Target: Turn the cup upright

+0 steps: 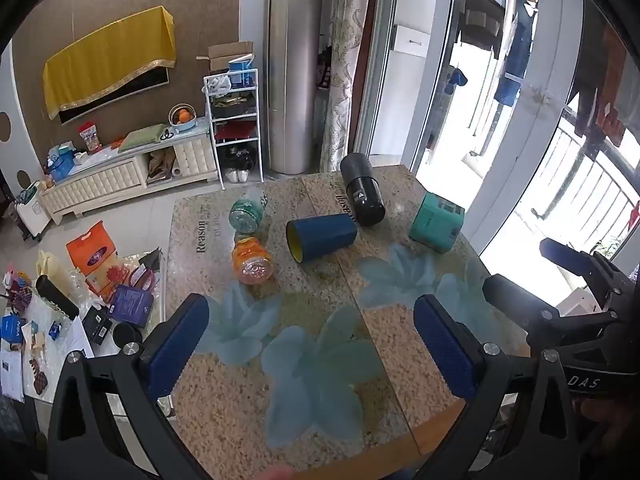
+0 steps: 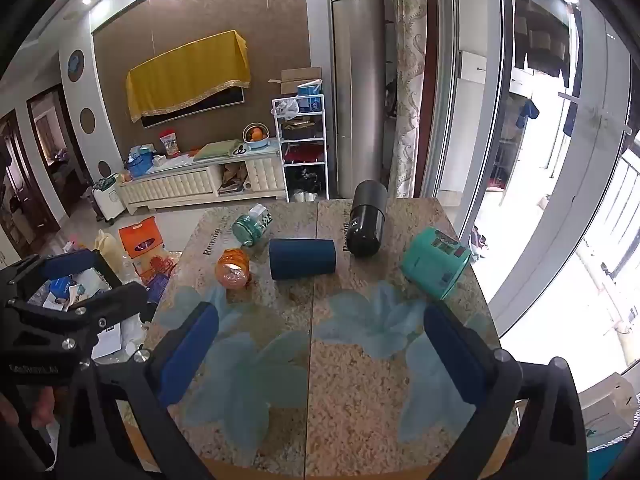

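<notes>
Lying on its side at the middle of the stone-patterned tabletop (image 1: 256,408), the dark blue cup (image 1: 322,237) waits to be stood up, its yellow-lined mouth turned toward the orange bottle (image 1: 253,266) just beside it. A black flask (image 1: 362,192) lies close behind the cup's closed end, a clear green-tinted bottle (image 1: 247,211) lies behind and to the open-mouth side, and a teal canister (image 1: 437,222) sits well apart past the closed end, near the tabletop's window edge.

Rolling looks the main hazard: the cup is a smooth cylinder, and a glancing touch from one finger would likely send it into the orange bottle or the flask. A grip taken too near the rim may let it swing or slip while being turned, and a lean on release could topple it again. The crowding on both sides leaves little room for a wide approach.

Both sets of tongs hang short of the cup, over the near flower print. The left tongs (image 1: 316,354) stand spread wide, holding and touching nothing; the right tongs (image 2: 324,356) are likewise spread wide and empty.
</notes>
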`<state>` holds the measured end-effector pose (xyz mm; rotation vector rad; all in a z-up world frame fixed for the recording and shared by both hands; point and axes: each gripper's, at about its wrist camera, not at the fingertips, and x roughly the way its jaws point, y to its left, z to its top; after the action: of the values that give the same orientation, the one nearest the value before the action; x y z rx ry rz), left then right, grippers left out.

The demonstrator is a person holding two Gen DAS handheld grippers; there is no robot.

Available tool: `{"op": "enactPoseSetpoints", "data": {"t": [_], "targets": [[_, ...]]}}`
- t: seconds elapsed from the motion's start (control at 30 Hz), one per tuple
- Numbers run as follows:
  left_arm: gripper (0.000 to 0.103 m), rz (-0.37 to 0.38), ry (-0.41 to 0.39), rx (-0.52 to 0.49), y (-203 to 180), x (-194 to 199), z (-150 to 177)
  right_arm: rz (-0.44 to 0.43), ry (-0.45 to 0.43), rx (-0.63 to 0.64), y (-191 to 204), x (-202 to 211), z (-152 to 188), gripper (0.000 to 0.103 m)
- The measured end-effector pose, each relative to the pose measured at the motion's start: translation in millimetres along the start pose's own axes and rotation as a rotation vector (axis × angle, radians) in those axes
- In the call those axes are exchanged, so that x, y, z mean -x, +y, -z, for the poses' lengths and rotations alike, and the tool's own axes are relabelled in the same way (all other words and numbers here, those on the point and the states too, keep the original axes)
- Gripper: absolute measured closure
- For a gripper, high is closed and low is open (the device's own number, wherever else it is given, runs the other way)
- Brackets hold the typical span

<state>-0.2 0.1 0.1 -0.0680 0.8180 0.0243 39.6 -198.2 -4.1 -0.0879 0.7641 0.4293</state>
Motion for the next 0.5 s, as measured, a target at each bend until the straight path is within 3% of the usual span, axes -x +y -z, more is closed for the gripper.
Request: {"op": "enactPoseSetpoints", "data": {"t": [0.5], "targets": [[0.0,0.028,0.017,0.005,-4.1,-8.4,7.8,0.017,0.005,-0.01,0.3,1.2,1.8,0.0]]}}
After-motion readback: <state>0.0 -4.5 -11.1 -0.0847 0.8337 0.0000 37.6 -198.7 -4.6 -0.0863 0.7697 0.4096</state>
